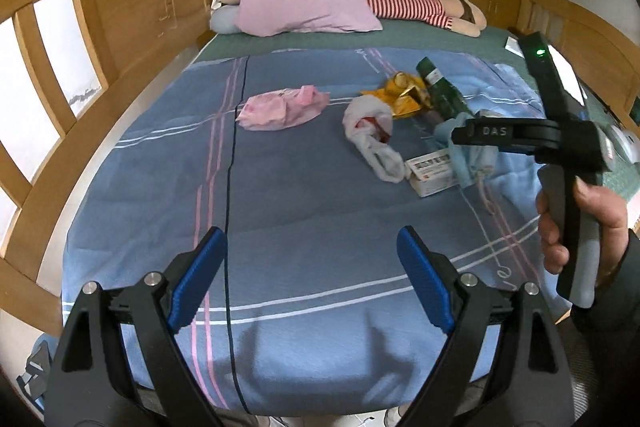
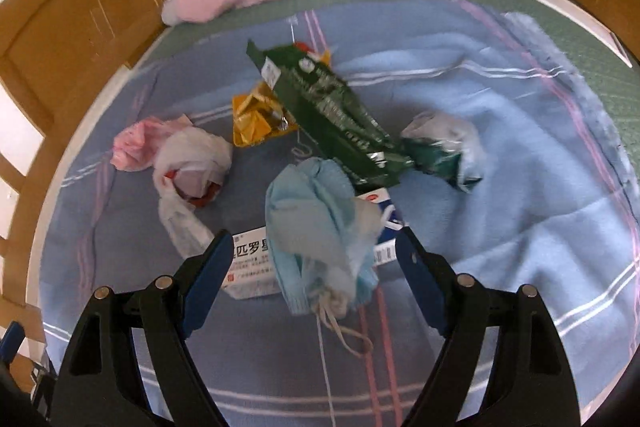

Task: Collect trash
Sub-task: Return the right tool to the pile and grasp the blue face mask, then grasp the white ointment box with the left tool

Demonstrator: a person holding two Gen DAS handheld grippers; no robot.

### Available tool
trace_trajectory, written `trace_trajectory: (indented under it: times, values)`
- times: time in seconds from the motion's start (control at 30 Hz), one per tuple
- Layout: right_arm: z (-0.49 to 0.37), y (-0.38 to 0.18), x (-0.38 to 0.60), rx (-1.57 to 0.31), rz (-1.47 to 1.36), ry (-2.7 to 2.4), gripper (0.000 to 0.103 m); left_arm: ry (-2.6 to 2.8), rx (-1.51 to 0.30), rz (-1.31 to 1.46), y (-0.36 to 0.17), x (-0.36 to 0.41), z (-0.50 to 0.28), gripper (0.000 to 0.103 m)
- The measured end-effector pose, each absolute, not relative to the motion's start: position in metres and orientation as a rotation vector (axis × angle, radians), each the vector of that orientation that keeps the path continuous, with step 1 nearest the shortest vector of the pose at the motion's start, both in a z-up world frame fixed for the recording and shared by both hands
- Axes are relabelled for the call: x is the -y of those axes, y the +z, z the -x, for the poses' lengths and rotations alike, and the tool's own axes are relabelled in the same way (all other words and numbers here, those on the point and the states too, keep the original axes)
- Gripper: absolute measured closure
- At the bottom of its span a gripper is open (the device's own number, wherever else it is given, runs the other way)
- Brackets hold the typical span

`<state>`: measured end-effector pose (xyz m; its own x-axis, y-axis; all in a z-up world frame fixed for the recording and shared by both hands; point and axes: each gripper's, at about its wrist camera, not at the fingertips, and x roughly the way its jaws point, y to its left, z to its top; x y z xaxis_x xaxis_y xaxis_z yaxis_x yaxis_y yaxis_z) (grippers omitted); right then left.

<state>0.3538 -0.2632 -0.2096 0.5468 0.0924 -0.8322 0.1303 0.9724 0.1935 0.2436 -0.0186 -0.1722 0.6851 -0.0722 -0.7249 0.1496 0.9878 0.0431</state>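
Right claw [image 2: 314, 263] wide, empty, just above crumpled blue mask [image 2: 316, 227] on the bed [image 2: 520, 207]: soft, light, best pinched at the bunched middle. Beyond, stiff medicine box [image 2: 248, 267], slippery green wrapper [image 2: 336, 107]. Left claw [image 1: 310, 275] wide, empty.

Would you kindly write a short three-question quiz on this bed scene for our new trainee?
1. True or false: the right gripper is closed on the light blue face mask.
2. Which lies farthest left in the right wrist view: A) pink crumpled bag, B) yellow wrapper, C) green snack bag?
3. What does the mask partly cover?

Key:
1. False; both the right and left gripper are open and empty.
2. A.
3. The white medicine box.
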Motion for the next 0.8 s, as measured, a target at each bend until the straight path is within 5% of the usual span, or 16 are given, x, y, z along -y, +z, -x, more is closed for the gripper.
trace_trajectory:
  times: [0.1,0.17,0.27,0.8]
  values:
    - [-0.368,-0.222,0.262,-1.053,-0.256,-0.042,0.045,-0.120,-0.811,-0.096,-0.175,0.016,-0.247,0.015]
    - [-0.372,-0.229,0.262,-1.090,-0.249,-0.061,0.074,-0.119,-0.815,-0.093,-0.176,0.015,-0.249,0.015]
    - [-0.367,-0.230,0.265,-1.097,-0.253,-0.079,0.086,-0.118,-0.818,-0.098,-0.178,0.017,-0.250,0.015]
    - [-0.217,-0.180,0.332,-0.931,-0.485,-0.120,0.088,-0.575,-0.729,-0.319,-0.204,0.117,-0.299,0.014]
